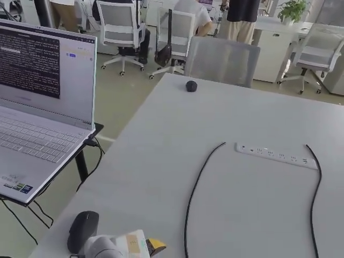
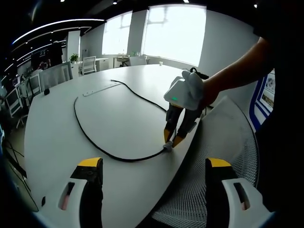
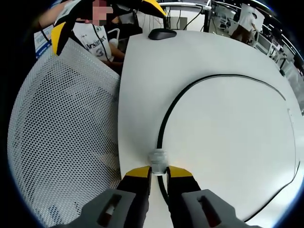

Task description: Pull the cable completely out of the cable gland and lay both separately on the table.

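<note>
Gland (image 3: 158,160), pale grey, sits on the white table (image 3: 228,142) close to its edge, right at the yellow tips of the right gripper (image 3: 159,175), at their 12 o'clock. The black cable (image 3: 160,133) leaves the gland toward 12 o'clock, bends away to 2 o'clock and sweeps in a long loop across the tabletop; a short stretch also runs back from the gland between the two jaws. Those jaws stand nearly together, with a gap a little wider than the cable, and I cannot tell whether the pads actually pinch it. In the left gripper view the right gripper points down at the gland from 1 o'clock, held by a hand, with the cable ending there. The left gripper (image 2: 153,162) hovers over the table edge with its jaws spread wide and nothing between them. A mesh chair (image 3: 61,142) stands just off the edge at 9 o'clock from the gland. Farther out lie a mouse (image 3: 161,33) at 12 o'clock, a power strip (image 1: 277,156) beside the far part of the cable, and a laptop (image 1: 37,107) on a stand beside the table.
</note>
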The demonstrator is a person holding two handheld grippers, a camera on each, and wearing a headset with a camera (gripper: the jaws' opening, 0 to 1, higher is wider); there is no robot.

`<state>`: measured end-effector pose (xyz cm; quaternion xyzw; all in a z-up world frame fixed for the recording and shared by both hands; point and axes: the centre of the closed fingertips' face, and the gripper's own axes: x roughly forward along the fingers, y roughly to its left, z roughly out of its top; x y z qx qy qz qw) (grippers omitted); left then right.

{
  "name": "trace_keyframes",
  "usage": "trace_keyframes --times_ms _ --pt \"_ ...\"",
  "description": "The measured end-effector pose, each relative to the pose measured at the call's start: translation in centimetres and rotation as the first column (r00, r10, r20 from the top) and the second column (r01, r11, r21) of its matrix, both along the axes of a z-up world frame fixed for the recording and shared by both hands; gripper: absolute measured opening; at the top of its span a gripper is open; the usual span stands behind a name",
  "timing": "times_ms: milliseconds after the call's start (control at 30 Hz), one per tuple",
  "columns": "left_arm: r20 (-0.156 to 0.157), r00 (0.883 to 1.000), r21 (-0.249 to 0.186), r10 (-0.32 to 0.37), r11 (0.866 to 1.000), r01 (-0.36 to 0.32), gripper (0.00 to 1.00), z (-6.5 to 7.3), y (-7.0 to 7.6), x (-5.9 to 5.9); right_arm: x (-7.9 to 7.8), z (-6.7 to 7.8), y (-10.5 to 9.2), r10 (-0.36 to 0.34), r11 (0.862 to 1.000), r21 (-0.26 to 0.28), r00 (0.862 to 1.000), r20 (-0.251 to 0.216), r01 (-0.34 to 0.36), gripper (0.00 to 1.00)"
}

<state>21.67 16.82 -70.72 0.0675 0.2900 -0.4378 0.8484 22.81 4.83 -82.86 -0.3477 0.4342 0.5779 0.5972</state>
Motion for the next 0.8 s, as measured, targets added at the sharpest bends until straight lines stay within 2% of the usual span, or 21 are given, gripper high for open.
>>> trace_keyframes --times_ms 233,400,600,800 --pt "-0.005 1.0 0.033 -0.007 0.999 0.007 0.9 -0.1 0.2 0.5 0.5 0.8 0.0 -0.026 0.999 0.025 1.0 -0.003 0.026 0.08" --pt "-0.005 1.0 0.033 -0.003 0.999 0.003 0.9 0.3 0.3 0.9 0.7 2.0 -0.2 -0.041 0.998 0.038 0.999 -0.021 0.042 0.08" --pt "-0.005 1.0 0.034 -0.006 0.999 0.006 0.9 0.9 -0.4 1.5 0.6 3.7 -0.4 -0.056 0.996 0.064 0.997 -0.047 0.059 0.08" --pt "-0.004 0.999 0.054 -0.033 0.998 0.033 0.9 0.7 -1.6 2.2 0.6 5.1 -1.2 -0.068 0.994 0.077 0.996 -0.06 0.072 0.07"
